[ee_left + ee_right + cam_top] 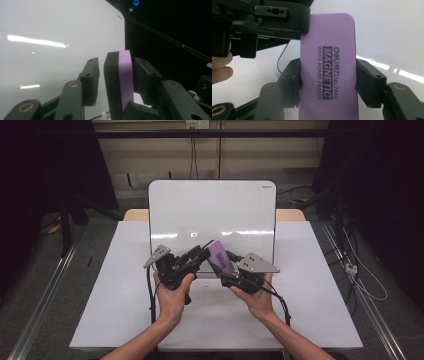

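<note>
Holding the purple whiteboard eraser in the air between our two tools, above the worktop and just in front of the upright whiteboard. In the high view its long axis is running from about 11 o'clock at the free end down to 5 o'clock, where the right tool is pinching it. In the right gripper view that tool's jaws are pressing on the eraser's two long edges, printed face toward the camera.

The left tool is coming in from 9 o'clock toward the free end. In the left gripper view the eraser is standing edge-on between its jaws, dark felt side facing the 9 o'clock pad, purple side facing the 3 o'clock pad. The jaws are partly spread; a gap is showing on the felt side, and the purple side looks touching or nearly so.

We are judging that the handover turns on this: the left tool is squeezing across the thin faces, at right angles to the right tool's grip.
</note>
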Demonstrator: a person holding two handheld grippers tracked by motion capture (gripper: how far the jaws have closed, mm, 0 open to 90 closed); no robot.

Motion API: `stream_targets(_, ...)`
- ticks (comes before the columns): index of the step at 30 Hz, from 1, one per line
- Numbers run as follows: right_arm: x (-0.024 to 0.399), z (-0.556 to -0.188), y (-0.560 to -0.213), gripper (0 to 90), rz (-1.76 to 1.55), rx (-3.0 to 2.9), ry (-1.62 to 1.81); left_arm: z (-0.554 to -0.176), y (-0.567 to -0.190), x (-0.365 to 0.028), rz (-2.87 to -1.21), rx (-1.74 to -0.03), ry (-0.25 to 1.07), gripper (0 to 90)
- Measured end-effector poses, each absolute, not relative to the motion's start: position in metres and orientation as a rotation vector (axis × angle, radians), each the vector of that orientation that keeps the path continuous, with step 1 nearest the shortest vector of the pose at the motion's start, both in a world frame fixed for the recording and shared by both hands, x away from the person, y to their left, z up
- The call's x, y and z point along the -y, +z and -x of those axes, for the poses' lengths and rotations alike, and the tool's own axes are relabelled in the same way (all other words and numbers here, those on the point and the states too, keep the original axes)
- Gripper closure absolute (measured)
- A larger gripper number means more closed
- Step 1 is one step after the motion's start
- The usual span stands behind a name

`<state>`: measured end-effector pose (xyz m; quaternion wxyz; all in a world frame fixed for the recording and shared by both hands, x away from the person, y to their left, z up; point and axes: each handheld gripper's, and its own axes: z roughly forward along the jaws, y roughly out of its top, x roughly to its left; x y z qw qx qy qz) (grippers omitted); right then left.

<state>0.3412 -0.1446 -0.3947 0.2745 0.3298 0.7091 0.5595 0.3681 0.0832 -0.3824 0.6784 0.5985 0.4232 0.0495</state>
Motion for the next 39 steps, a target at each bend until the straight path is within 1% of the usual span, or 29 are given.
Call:
stream_targets(1,0.144,-0.341,-0.395,41.6,-0.887,-1.909,1.506,-0.368,-0.383,-0.083,-1.352,-0.945,0.107,61.3)
stream_targets(10,0.145,-0.342,-0.394,41.5,-0.885,-1.899,1.503,-0.37,-0.384,-0.081,-1.355,-0.956,0.073,61.4)
stream_targets(14,0.145,-0.342,-0.395,41.5,-0.895,-1.902,1.502,-0.372,-0.383,-0.082,-1.356,-0.968,0.039,63.2)
stream_targets(24,0.146,-0.342,-0.395,40.4,-0.887,-1.909,1.525,-0.372,-0.376,-0.083,-1.407,-0.938,0.059,67.9)
stream_targets(27,0.146,-0.343,-0.395,36.5,-0.891,-1.917,1.531,-0.374,-0.377,-0.084,-1.414,-0.938,0.054,68.8)
stream_targets(32,0.146,-0.343,-0.396,26.7,-0.896,-1.937,1.544,-0.376,-0.373,-0.088,-1.422,-0.937,0.087,69.3)
stream_targets(39,0.152,-0.343,-0.394,19.5,-0.922,-1.94,1.539,-0.377,-0.368,-0.101,-1.474,-0.93,0.15,69.5)
